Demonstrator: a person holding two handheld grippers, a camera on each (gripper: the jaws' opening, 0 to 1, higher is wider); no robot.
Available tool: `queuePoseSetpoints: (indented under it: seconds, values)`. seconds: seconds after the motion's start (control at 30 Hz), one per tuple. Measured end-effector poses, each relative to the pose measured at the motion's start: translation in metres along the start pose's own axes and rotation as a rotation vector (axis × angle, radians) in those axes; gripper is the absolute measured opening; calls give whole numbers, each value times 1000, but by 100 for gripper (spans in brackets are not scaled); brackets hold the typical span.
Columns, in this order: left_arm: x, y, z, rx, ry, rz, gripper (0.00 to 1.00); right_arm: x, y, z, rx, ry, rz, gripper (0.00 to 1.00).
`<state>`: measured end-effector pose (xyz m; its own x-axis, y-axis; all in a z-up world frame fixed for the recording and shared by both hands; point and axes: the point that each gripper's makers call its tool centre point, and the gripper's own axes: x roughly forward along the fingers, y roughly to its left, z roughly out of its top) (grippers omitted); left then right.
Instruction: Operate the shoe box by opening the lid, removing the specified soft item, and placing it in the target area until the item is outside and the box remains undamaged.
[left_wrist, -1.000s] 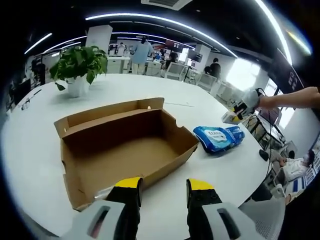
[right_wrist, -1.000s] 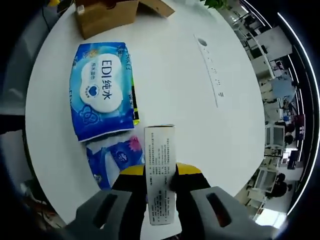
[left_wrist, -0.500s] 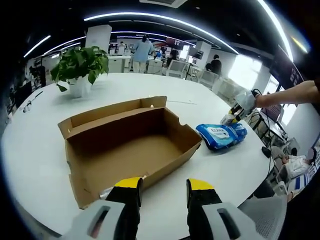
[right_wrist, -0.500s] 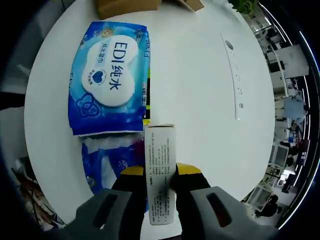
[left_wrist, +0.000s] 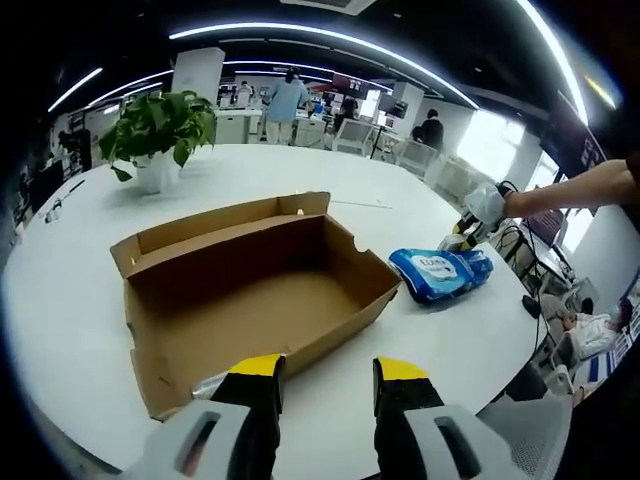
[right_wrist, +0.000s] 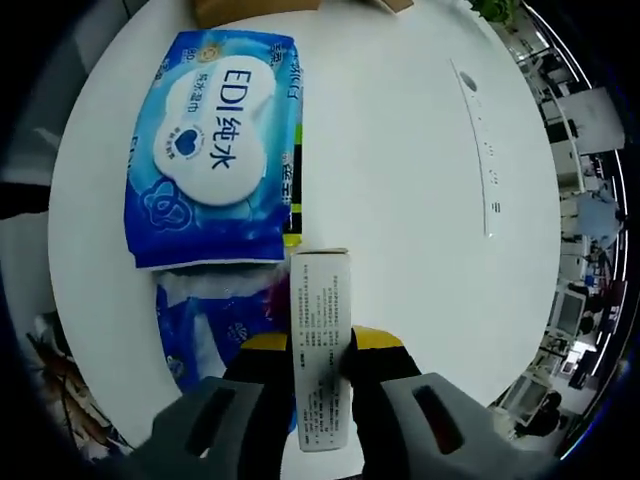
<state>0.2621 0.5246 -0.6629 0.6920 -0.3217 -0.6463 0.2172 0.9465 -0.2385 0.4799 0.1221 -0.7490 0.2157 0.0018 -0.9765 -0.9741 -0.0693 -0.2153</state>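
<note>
The brown shoe box (left_wrist: 250, 290) lies open on the white table (left_wrist: 80, 300), its lid flap standing up along the far side. My left gripper (left_wrist: 328, 385) hovers open just in front of the box's near wall, holding nothing. To the right of the box lies a blue wet-wipes pack (left_wrist: 435, 272). My right gripper (right_wrist: 320, 345) is shut on a small white printed carton (right_wrist: 320, 330) and hangs over the wipes pack (right_wrist: 215, 150) and a smaller blue packet (right_wrist: 215, 325). The right gripper (left_wrist: 480, 210) is also seen from the left, beyond the wipes.
A potted green plant (left_wrist: 160, 130) stands at the far left of the round table. A thin pale strip (right_wrist: 478, 150) lies on the tabletop right of the wipes. The table's edge (right_wrist: 95, 330) runs close beside the smaller packet. People stand in the office behind.
The right gripper view has drifted over the wipes pack with the carton still held. The left gripper's view shifted slightly; the box has not moved.
</note>
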Motion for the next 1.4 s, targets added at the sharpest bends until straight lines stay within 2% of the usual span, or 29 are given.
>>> queuePoseSetpoints:
  seconds: [0.57,0.77,1.1,1.4]
  values:
    - [-1,10,-7,-18,13,13,35,1,-7,-5,30,19,-19,21]
    - [-1,10,-7,-21,7,7,35,-7,-7,-8,54,17,-32,24]
    - [-3,12,-9,-26,-3,-6,35,-28,-9,-12,110,18,-100,29]
    - [-11,15,-8,-16,-17,-25,35,-44,3,-14,158,22,-118,30]
